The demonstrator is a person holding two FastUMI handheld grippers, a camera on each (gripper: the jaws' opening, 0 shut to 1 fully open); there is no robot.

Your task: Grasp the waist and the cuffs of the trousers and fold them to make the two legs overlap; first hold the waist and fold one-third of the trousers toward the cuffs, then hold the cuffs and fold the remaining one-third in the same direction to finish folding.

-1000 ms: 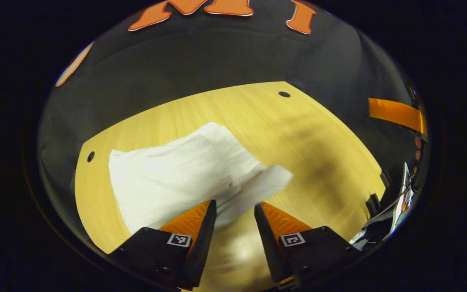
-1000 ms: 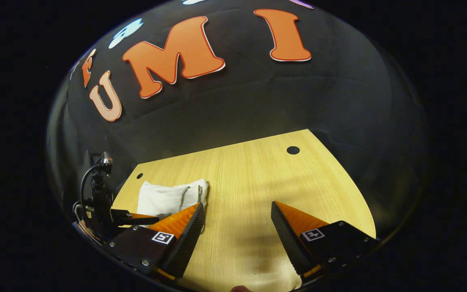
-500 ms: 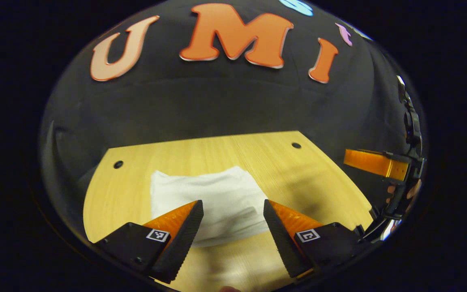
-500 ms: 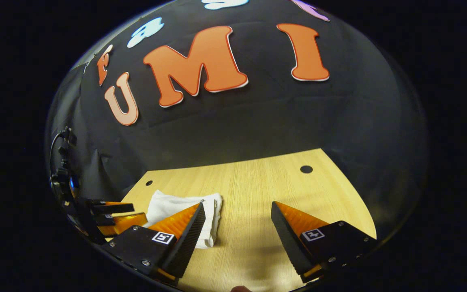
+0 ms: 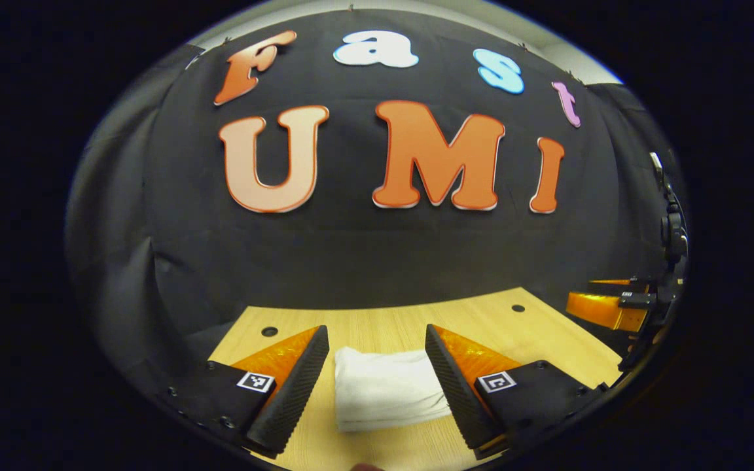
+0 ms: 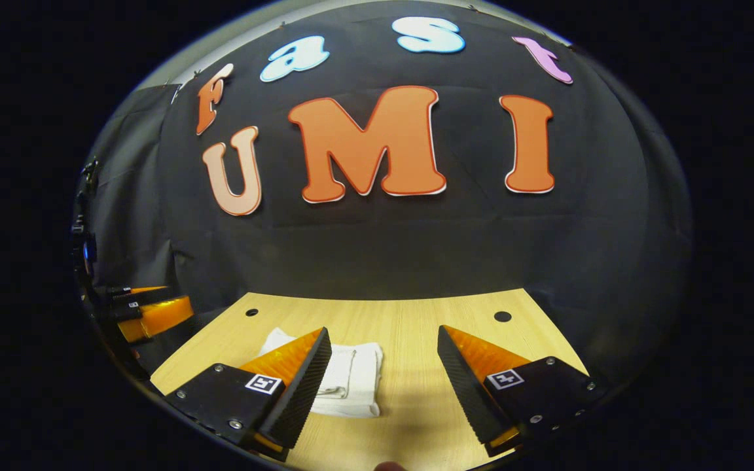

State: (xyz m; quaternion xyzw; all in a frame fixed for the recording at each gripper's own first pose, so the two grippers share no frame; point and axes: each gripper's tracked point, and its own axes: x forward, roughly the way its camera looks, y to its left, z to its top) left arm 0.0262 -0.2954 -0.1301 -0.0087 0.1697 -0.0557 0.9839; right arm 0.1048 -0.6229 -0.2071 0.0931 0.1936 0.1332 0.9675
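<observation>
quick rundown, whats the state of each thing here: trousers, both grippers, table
trousers: folded into a compact bundle, lying flat on the table, not gripped
left gripper: open, holding nothing, above the table
right gripper: open, holding nothing, trousers beside one finger
table: wooden, bearing the trousers

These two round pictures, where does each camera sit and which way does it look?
Left gripper view: rides on the left gripper, looking forward over its open jaws at the folded white trousers on the wooden table and the black booth wall; the right gripper shows at the right edge.
Right gripper view: rides on the right gripper, jaws open, facing the same wall; the left gripper shows at the left edge.
Shared: trousers, table, wall.
</observation>
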